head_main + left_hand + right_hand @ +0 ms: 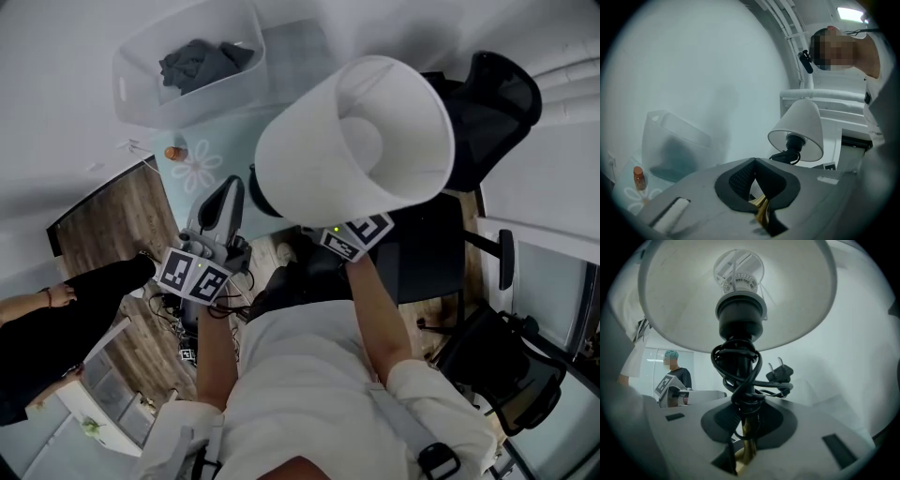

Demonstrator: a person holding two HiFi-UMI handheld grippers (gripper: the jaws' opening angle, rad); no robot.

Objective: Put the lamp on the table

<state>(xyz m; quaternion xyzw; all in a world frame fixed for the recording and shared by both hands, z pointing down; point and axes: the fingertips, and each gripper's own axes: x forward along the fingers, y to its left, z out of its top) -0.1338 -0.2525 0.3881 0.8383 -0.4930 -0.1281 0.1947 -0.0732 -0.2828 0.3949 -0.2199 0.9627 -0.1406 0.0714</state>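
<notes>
The lamp's white shade (352, 141) fills the middle of the head view, lifted off the table and tilted with its open end facing me. My right gripper (354, 236) sits just under it; in the right gripper view the right gripper (743, 420) is shut on the lamp's black stem (739, 357). The cord is wound round the stem and its plug (783, 373) hangs free. My left gripper (223, 202) hangs to the left of the lamp, shut with nothing in it. In the left gripper view the left gripper (754, 164) has its pads together, with the lamp (799, 129) off to the right.
A pale table (225, 141) with a flower print lies beyond the lamp. On it stand a clear bin (141, 66) holding dark cloth (202, 61) and a small orange bottle (175, 152). Black office chairs (497, 94) stand at the right. Another person (56, 319) is at the left.
</notes>
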